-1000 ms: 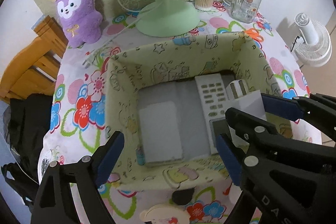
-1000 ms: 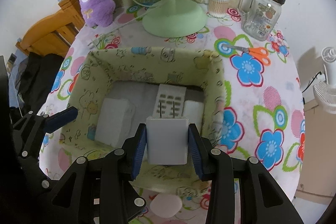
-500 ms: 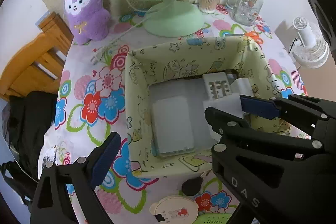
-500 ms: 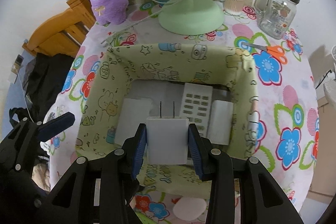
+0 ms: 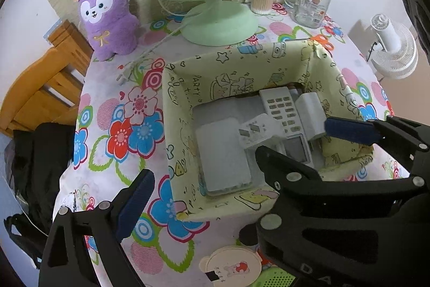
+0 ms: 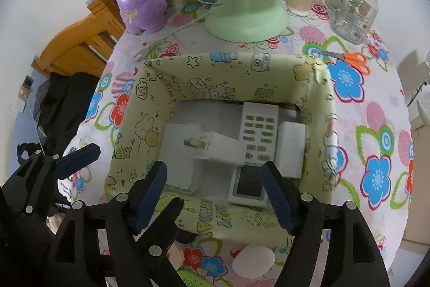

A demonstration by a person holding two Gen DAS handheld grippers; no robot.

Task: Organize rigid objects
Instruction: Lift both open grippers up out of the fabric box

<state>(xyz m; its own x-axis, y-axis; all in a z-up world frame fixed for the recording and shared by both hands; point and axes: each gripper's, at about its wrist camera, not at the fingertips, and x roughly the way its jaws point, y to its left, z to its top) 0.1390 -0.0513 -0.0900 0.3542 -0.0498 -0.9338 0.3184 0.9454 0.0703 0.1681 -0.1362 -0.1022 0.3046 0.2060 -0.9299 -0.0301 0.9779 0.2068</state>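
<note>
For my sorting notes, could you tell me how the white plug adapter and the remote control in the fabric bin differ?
1. The plug adapter is a plain blocky cube with metal prongs; the remote control is long, flat and covered in buttons.
2. The adapter lies tipped, prongs sideways; the remote lies flat.
Both are white and inside the fabric bin.

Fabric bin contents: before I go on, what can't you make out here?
- Plug adapter: lying across the flat white box and remote; whether it has settled is unclear.
- Remote's lower end, left wrist view: hidden by the right tongs.
- Bin floor under these items: covered.
- Round white item, right wrist view: cut off by the tongs.
</note>
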